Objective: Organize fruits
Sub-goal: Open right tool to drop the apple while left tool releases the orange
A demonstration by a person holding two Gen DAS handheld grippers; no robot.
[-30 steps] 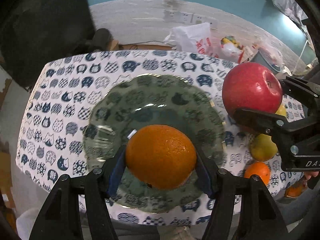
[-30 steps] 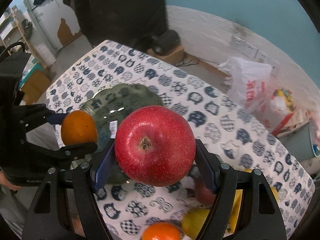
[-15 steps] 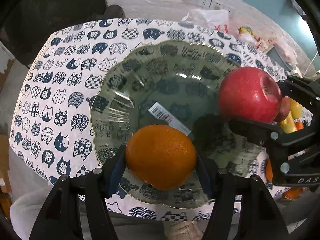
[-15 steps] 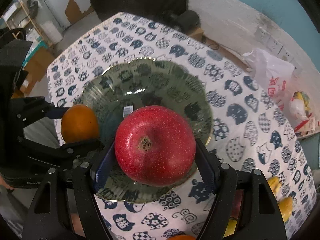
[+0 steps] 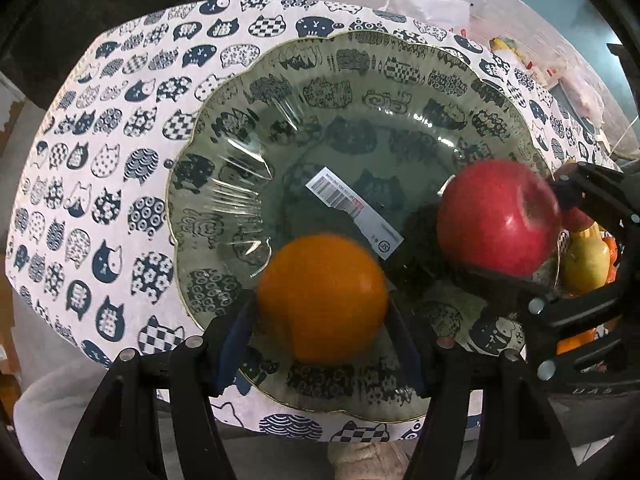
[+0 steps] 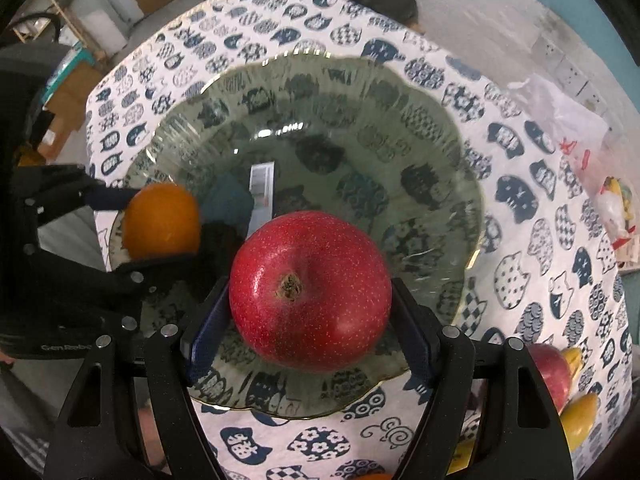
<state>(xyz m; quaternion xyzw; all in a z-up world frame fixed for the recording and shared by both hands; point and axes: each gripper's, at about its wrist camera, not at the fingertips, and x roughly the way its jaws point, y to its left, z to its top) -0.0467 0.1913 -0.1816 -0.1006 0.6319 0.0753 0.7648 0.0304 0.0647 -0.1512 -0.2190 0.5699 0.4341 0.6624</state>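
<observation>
Glass plate point(image 5: 224, 128) sits under both my claws. My left claw point(image 5: 322, 322) grips the orange point(image 5: 322, 298); my right claw point(image 6: 310, 312) clasps the red apple point(image 6: 310, 296), both just above it.

The left gripper point(image 5: 322, 320) is black plastic, with two broad arms that have long slots cut through them; each arm carries round silver screws near its top; the fingers point(image 5: 234, 340) wear dark blue pads. The right gripper point(image 6: 310, 316) has the same black arms, silver screws and blue pads; its body, seen from the left wrist, bears pale letters. The left gripper's body shows the light marking "Gen Robo".
</observation>
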